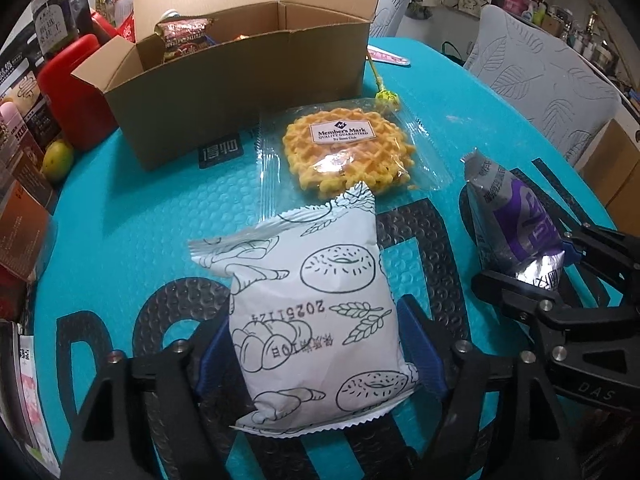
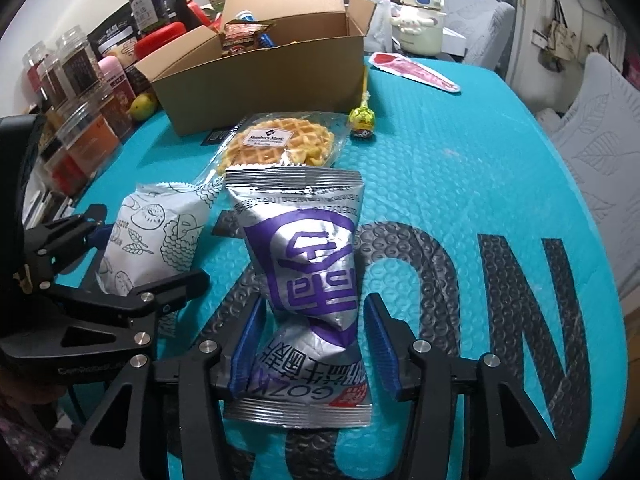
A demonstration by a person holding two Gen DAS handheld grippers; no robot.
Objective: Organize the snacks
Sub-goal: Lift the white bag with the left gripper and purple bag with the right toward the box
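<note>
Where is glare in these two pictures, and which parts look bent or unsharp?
Left wrist view: glare on the waffle wrapper and on the silver packet; the cardboard box bows near the dark corners. Right wrist view: bright sheen on the silver packet; jars at the left edge look soft.

Crinkled glossy foil packet (image 2: 308,264), matt white printed wrapper (image 1: 316,320), plain cardboard box (image 1: 240,80), bubble-textured mat (image 2: 460,184).

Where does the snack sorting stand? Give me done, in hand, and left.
Done: a few snacks already sit in the cardboard box. In hand: the left claw grips the white bread packet; the right claw pinches the silver-purple packet. Left: the waffle pack and the lollipop lie on the teal mat.
</note>
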